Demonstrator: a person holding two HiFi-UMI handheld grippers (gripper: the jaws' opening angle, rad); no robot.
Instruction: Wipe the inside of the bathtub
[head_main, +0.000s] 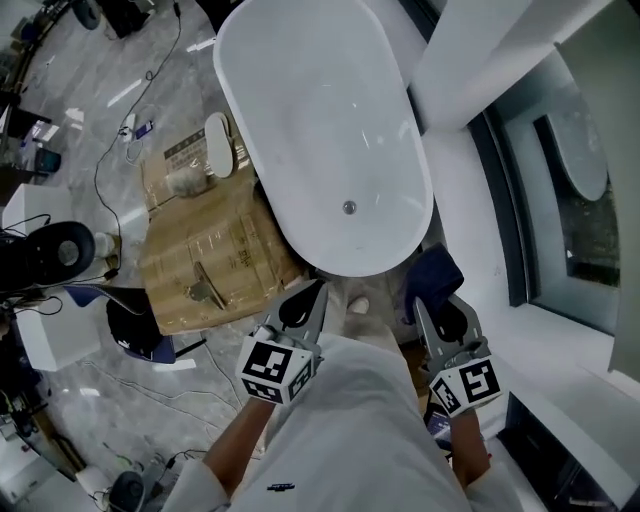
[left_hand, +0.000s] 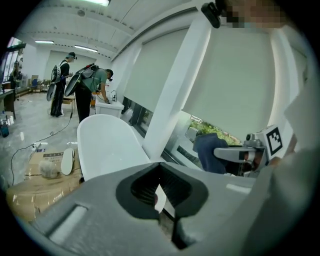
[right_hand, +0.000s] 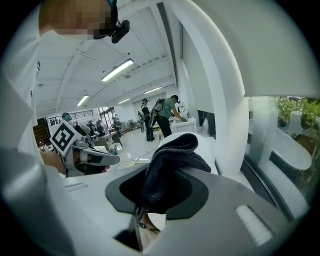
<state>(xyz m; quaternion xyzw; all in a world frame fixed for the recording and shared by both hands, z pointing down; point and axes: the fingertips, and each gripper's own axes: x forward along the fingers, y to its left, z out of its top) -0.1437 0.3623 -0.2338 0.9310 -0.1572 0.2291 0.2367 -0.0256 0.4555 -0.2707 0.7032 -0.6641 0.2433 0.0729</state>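
Bathtub (head_main: 320, 130): one, oval, glossy white. Right gripper (head_main: 442, 305) jaws clamp one dark fuzzy cloth (head_main: 436, 270); left gripper (head_main: 308, 298) jaws together, empty.

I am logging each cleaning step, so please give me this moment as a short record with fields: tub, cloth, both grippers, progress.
bathtub: white, oval, nothing inside; drain towards the person's end
cloth: dark, bunched, beside the tub's near end, not inside it
right gripper: fingers shut on the cloth
left gripper: fingers together, nothing between them, beside the near rim
floor on the left: flattened cardboard
progress: wiping apparently not yet begun
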